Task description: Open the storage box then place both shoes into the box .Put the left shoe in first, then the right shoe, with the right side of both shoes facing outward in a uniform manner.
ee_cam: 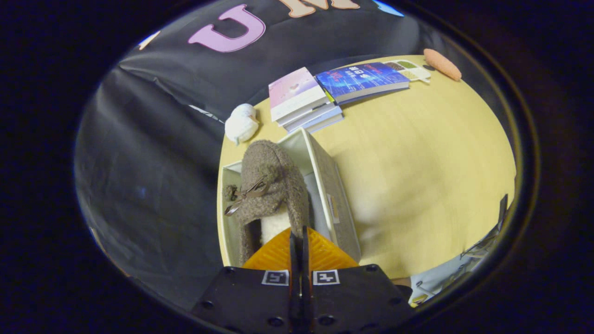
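Gripper view. The gripper [299,241] has its fingers drawn together with almost no gap, clenched on the heel rim of a brown fuzzy shoe [271,185]. The pale lining shows just ahead of the fingertips, to their left. I judge both fingers press the collar, since the shoe hangs from them.

Shoe position: directly ahead of the fingers, over the open storage box [325,185], partly inside it. Its long axis runs straight away from the claw, heel near, toe far. The bow on the upper faces left. Whether the sole touches the box floor cannot be told.

The box sits at the near left corner of the wooden table [417,162], beside the black cloth wall. Its long side runs near to far, roughly parallel with the shoe. The right wall of the box lies just right of the shoe.

Which shoe of the pair this is cannot be told here.

Judgement: the coming move is a lowering along the box's long axis, keeping the shoe parallel to the walls, then letting go.

Far on the table: a stack of books [320,95], a white soft toy [241,124], an orange object [442,64].
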